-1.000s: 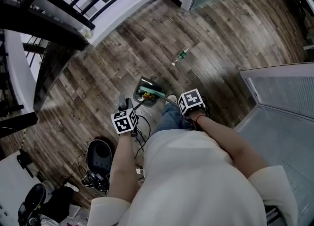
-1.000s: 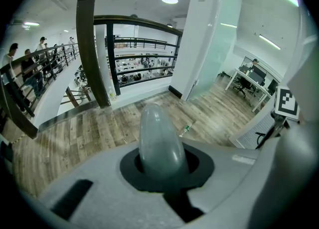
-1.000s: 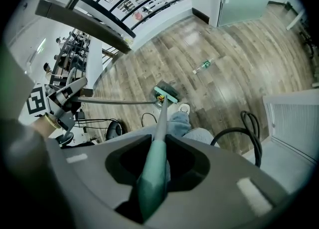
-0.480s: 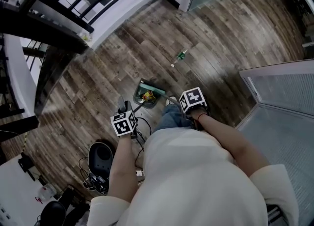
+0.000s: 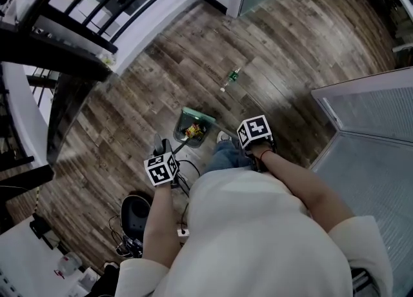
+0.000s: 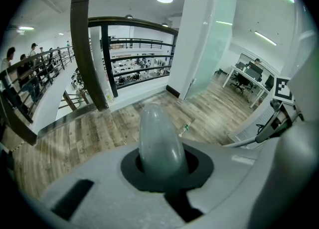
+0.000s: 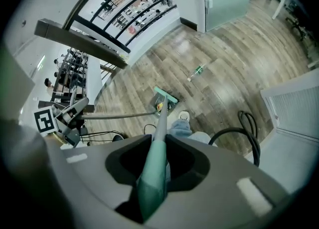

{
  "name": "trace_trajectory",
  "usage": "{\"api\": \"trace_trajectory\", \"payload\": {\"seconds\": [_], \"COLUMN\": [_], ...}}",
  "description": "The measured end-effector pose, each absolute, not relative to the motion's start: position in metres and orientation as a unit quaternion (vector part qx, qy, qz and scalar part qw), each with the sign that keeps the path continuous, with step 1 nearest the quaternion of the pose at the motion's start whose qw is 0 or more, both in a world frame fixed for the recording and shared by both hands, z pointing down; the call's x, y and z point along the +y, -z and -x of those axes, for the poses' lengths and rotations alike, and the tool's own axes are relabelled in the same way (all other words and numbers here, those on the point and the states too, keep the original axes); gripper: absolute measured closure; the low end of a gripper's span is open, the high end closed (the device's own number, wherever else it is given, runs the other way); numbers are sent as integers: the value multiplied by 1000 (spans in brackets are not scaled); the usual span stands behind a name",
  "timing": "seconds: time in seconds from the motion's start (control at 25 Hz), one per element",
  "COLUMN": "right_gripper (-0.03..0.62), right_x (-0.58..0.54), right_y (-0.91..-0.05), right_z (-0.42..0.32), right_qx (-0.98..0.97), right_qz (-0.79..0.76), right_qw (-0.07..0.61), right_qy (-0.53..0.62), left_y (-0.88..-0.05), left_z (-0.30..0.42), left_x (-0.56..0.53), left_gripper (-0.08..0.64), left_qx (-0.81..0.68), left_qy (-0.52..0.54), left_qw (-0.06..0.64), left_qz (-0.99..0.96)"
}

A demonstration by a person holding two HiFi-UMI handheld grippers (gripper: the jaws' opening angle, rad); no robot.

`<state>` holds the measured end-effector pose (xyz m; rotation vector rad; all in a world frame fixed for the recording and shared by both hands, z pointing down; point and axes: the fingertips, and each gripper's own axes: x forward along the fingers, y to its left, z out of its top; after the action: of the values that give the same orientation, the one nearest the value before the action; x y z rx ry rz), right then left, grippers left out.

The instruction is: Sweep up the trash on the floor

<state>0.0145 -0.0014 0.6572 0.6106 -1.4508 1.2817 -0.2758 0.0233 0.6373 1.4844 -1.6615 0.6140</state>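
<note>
A grey dustpan (image 5: 191, 129) stands on the wood floor in front of the person's shoe, with small coloured trash inside it. The teal broom head (image 5: 199, 114) lies along the pan's far edge. A small green-labelled bottle (image 5: 230, 77) lies on the floor beyond, apart from the pan; the same bottle (image 7: 198, 70) shows in the right gripper view. My left gripper (image 5: 161, 148) is shut on the dustpan's handle, whose rounded grey end (image 6: 159, 141) sticks up between the jaws. My right gripper (image 5: 249, 135) is shut on the teal broom handle (image 7: 155, 166).
A black railing (image 5: 71, 24) and a white ledge border the floor at upper left. A grey mat (image 5: 371, 141) lies at right. A black chair base (image 5: 134, 215) and cables (image 5: 184, 166) sit near my left side. A black cable loop (image 7: 247, 133) hangs by the right gripper.
The head view has drifted, so the pan and bottle sit slightly higher and further left. The teal broom head now rests at the pan's far edge, and coloured trash shows inside. Both holds are unchanged.
</note>
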Motion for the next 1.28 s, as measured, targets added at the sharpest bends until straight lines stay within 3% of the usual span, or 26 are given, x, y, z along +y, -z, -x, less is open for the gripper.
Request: {"api": "trace_trajectory", "payload": {"seconds": [1.28], "right_gripper": [494], "right_x": [-115], "right_y": [-628], "right_z": [-71], "right_qx": [-594], "right_qz": [-408], "right_qw": [359], "right_qy": [-593], "left_y": [-637], "left_z": [205], "left_x": [-81], "left_gripper": [541], "left_qx": [-579], "left_qy": [-255], "left_qw": [385], "left_qz": [-672]}}
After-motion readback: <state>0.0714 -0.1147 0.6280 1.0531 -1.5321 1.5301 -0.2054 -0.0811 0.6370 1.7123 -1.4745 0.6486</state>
